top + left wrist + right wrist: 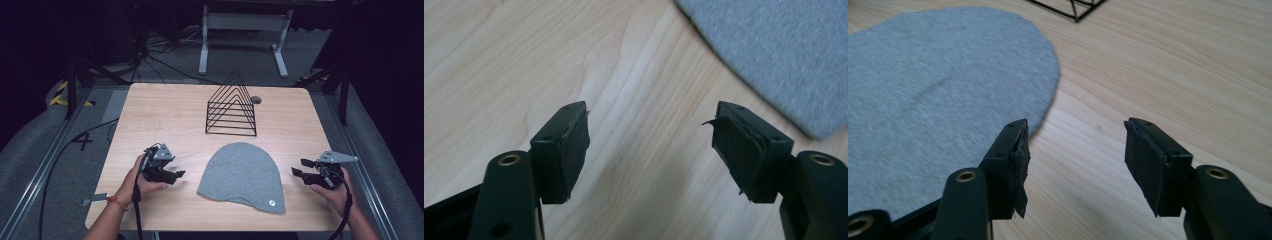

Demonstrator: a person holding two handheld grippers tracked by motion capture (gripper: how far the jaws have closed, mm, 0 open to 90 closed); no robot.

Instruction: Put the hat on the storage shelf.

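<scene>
A grey beanie [242, 176] is laid flat on the table [160, 115], before a black wire rack [231, 106]. The left hand-held gripper [176, 175] and right hand-held gripper [301, 167] are held either side, jaws apart, empty.

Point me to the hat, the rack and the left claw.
hat [243, 172], high view, middle of the grey cloth.
rack [231, 133], high view, its front base bar.
left claw [176, 175], high view, between its open tips.

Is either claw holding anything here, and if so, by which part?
Nothing is held. The left claw and right claw are both open over bare table, flanking the grey beanie.
</scene>
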